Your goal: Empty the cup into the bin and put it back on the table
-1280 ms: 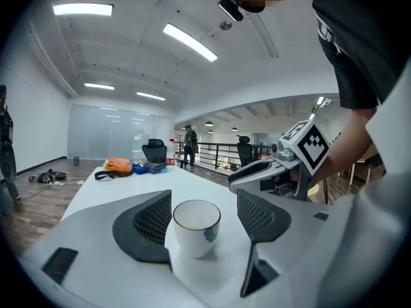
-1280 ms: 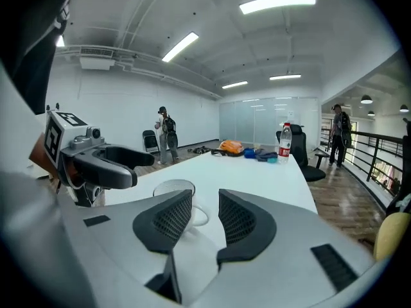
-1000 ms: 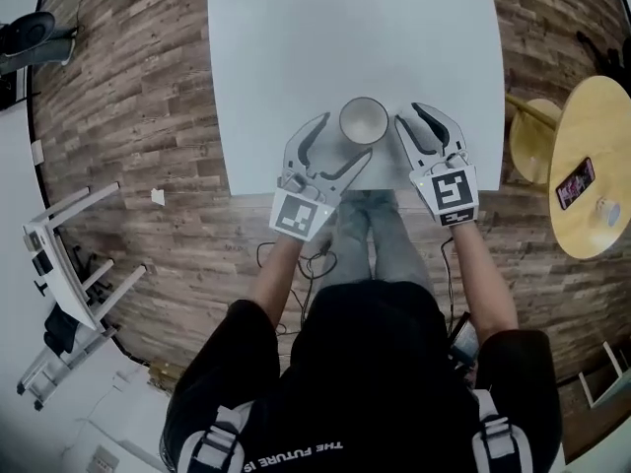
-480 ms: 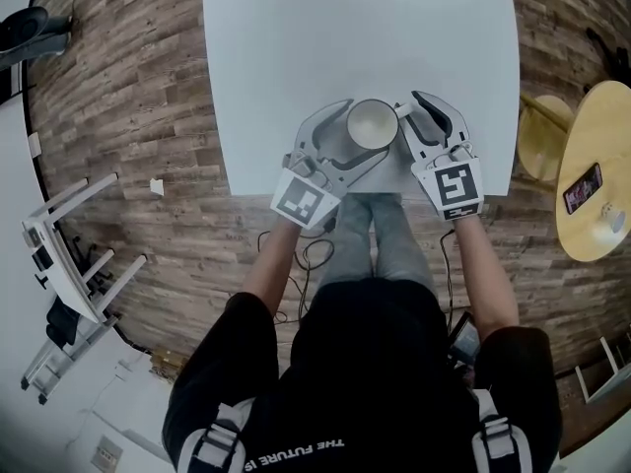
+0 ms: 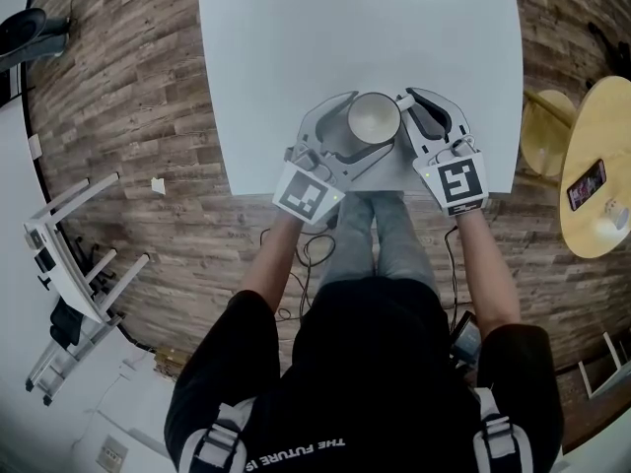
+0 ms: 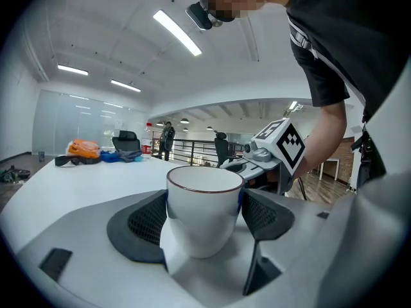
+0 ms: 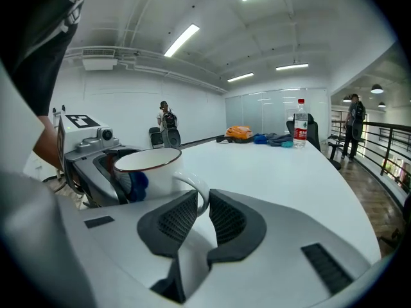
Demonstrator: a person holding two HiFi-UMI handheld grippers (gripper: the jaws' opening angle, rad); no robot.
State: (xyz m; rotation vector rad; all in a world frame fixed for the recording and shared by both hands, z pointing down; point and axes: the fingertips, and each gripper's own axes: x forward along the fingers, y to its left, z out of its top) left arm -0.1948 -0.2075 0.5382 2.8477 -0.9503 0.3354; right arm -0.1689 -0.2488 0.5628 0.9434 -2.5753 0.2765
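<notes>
A white cup (image 5: 373,118) with a dark rim stands near the front edge of the white table (image 5: 296,28). My left gripper (image 5: 363,126) is shut on the cup's body; in the left gripper view both dark pads press the sides of the cup (image 6: 204,210). My right gripper (image 5: 412,106) comes in from the right and is shut on the cup's handle. In the right gripper view the handle (image 7: 196,194) sits pinched between the two pads, with the cup (image 7: 151,172) just beyond. The cup's inside looks pale. No bin is in view.
A round wooden table (image 5: 592,166) with a phone on it and a yellow stool (image 5: 540,131) stand to the right. A white frame (image 5: 69,244) lies on the wood floor at left. A water bottle (image 7: 300,124) and bags (image 7: 241,132) sit far off.
Both grippers have moved in on the cup. The left jaws, open beside it a second ago, have shut on its body, and the right jaws have shut on the handle.
</notes>
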